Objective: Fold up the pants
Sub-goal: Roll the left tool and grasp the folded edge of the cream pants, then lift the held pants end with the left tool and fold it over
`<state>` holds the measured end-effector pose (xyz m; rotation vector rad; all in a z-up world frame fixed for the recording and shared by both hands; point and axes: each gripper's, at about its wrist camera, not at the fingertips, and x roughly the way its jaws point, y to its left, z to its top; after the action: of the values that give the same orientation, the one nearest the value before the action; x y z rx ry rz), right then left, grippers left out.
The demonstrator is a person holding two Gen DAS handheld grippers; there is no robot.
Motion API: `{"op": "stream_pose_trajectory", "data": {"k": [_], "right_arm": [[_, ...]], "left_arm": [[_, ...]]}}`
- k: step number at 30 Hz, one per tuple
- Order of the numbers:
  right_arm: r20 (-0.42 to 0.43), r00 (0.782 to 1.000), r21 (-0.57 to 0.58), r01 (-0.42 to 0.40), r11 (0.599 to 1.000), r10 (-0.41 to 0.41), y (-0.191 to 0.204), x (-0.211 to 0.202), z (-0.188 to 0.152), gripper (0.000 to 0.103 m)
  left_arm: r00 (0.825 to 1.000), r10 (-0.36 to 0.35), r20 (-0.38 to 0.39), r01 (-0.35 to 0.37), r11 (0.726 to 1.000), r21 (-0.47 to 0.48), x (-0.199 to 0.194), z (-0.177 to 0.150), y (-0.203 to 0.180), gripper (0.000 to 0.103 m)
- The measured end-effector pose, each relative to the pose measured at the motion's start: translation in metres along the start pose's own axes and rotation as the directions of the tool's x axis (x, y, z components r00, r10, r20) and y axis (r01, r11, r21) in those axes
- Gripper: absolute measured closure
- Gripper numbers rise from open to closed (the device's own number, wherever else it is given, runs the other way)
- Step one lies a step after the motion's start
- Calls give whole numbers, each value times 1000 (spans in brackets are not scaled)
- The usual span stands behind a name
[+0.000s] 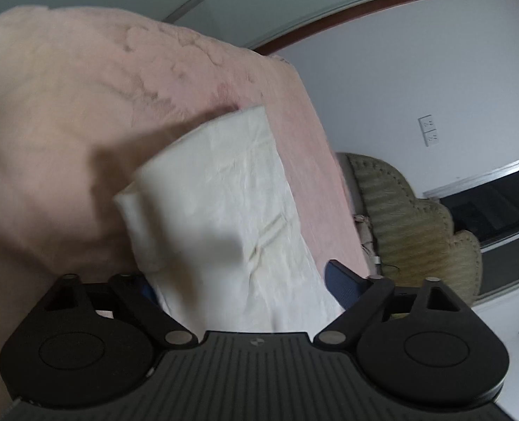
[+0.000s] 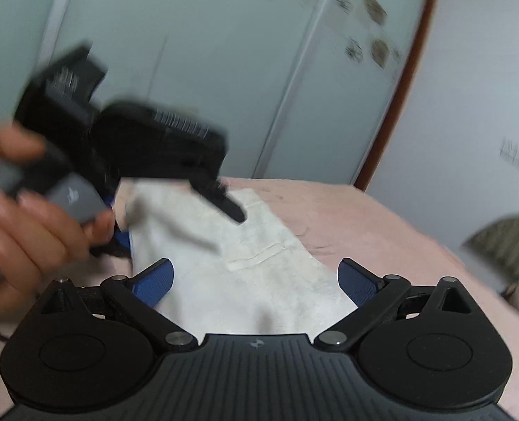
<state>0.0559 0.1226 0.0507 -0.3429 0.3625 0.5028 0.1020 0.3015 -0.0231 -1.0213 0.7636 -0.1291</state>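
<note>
Here the white pants (image 2: pixel 245 256) are lying flat on the pink bed cover (image 2: pixel 382 224), running forward between the spread blue fingers of the right gripper (image 2: pixel 256 280), whose jaws are standing wide apart and gripping nothing. The left gripper (image 1: pixel 238 280) is also gaping over the cloth, one finger half hidden behind the folded edge, probably because both are lining up for a fold.
</note>
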Motion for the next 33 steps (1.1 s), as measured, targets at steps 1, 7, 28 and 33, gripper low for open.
{"op": "stream_pose_trajectory", "data": {"k": [1,7,28,33], "right_arm": [[-22,1000,16,-9,1000,10,-5,3,2,2],[-270,960,23,-70,997,74,-15,52,-31,2],[181,977,73,-125,989,110,-101,-73,-52,0],[221,970,79,-121,990,101,-133,-114,-84,0]], "left_arm": [[1000,1,6,-1,1000,0,2,1,-1,16],[997,72,31,-73,997,40,7,6,-4,51],[951,-99,294,-208,500,841,-57,-168,-189,92],[978,-146,147,-73,420,904,-43,-215,-213,92]]}}
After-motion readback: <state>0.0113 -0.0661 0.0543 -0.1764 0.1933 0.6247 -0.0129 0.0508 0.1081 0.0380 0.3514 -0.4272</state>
